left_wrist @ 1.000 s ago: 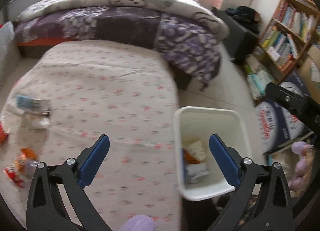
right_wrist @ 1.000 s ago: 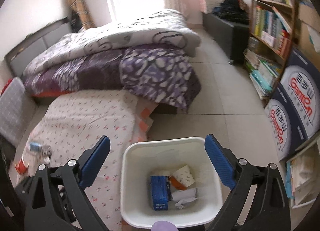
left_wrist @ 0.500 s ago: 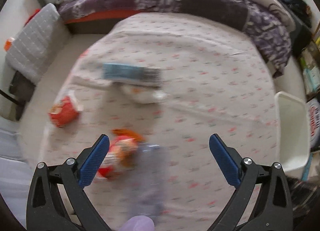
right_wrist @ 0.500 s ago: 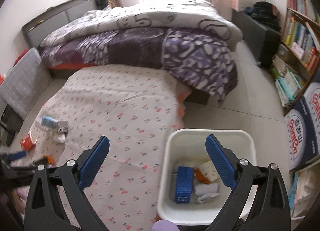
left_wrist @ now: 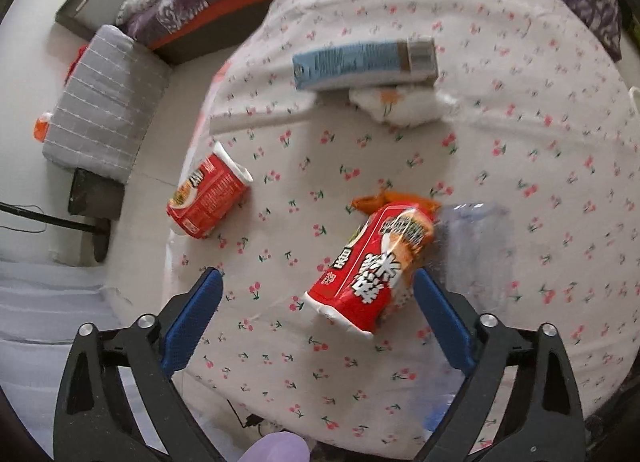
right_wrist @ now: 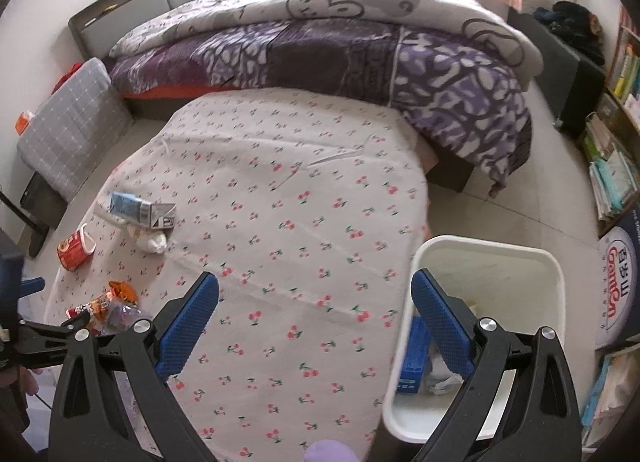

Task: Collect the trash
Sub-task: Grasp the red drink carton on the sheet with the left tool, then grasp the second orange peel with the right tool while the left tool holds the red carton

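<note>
While left gripper [left_wrist: 316,318] gapes, red wrapper [left_wrist: 370,268] between, clear bottle [left_wrist: 474,246] beside.

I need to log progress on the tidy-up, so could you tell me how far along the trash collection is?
Partly done. The white bin already holds a blue box and crumpled paper. Nothing is in hand: the left gripper is open around the red snack bag, and the right gripper is open, empty. Left on the cherry-print sheet: that bag, the red cup, blue carton, white tissue and clear plastic wrapper.
</note>
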Demonstrator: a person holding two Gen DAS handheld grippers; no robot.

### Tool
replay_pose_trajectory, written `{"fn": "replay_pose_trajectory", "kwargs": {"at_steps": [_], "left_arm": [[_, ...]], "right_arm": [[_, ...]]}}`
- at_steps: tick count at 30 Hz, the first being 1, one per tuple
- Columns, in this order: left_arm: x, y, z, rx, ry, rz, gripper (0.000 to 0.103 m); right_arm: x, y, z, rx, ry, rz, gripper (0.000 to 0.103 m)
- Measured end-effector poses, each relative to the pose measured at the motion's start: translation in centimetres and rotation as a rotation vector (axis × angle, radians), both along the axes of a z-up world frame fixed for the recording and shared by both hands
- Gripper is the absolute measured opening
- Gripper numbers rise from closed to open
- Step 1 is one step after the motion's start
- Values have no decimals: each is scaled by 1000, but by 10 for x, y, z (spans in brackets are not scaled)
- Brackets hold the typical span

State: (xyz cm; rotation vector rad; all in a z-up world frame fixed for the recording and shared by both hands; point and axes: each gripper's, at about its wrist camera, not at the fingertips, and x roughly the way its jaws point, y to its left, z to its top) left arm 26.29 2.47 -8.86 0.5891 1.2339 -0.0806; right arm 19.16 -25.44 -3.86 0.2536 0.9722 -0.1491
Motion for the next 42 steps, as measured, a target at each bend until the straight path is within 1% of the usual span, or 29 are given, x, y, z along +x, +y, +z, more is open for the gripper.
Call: {"fn": "replay_pose_trajectory", "kwargs": {"at_steps": [4,8,9,10,11,12,13,14,15,16,17,22,24,25,26,27,28,29,31,32,33,34,36,38,40,42], "left_arm": [[6,3,-17,-7,65,-16,86],[7,-5,-43,0,140,-57,83],[6,-7,-50,-10,157,-67,79],[6,-6,-53,-30,176,-63,70],[7,-6,-53,-42,182,-57,69],[6,-5,-52,-49,174,-55,63],[6,-3,-49,-61,168,-53,55],[4,-1,-45,-84,166,-48,51],[3,3,-40,-118,163,-41,43],[2,5,-36,-140,160,-35,37],[0,9,-31,-169,155,-27,37],[-10,27,-13,-234,97,10,35],[-13,38,-1,-272,57,41,35],[-15,44,7,-299,26,64,35],[-16,53,19,-332,-11,93,35],[-17,58,28,-358,-39,115,35],[-20,71,45,-408,-92,157,35],[-20,78,55,-435,-122,180,35],[-25,96,83,-509,-204,238,35],[-21,101,90,-529,-225,251,35],[-23,108,97,-548,-247,264,35],[-25,112,104,-564,-268,277,35],[-25,118,111,-584,-292,298,36],[-24,123,116,-604,-310,317,36],[-22,126,118,-618,-317,327,36],[-18,127,119,-625,-318,333,36]], "right_arm": [[4,6,-5,4,16,16,94],[6,11,-9,-2,33,30,94],[7,12,-10,-1,37,32,94],[7,12,-11,0,39,33,94],[8,12,-11,4,42,34,94],[9,13,-12,11,44,33,94],[10,14,-13,20,46,34,94],[10,14,-13,29,50,36,94],[12,16,-15,43,56,41,94],[13,19,-18,60,65,51,94],[14,22,-20,70,72,58,94],[20,58,-36,119,124,136,94],[22,72,-39,135,123,150,94],[24,82,-37,125,108,166,94],[25,91,-35,105,90,191,94],[28,105,-32,65,65,237,94],[33,124,-30,8,41,300,94],[37,140,-31,-37,25,360,94],[42,165,-35,-100,6,456,94],[49,185,-43,-135,20,528,94],[54,194,-48,-145,35,565,90],[61,209,-58,-154,63,612,81],[72,226,-72,-149,110,662,74],[81,240,-83,-141,140,685,73],[88,249,-91,-128,167,699,66],[92,257,-96,-132,186,709,65]]}}
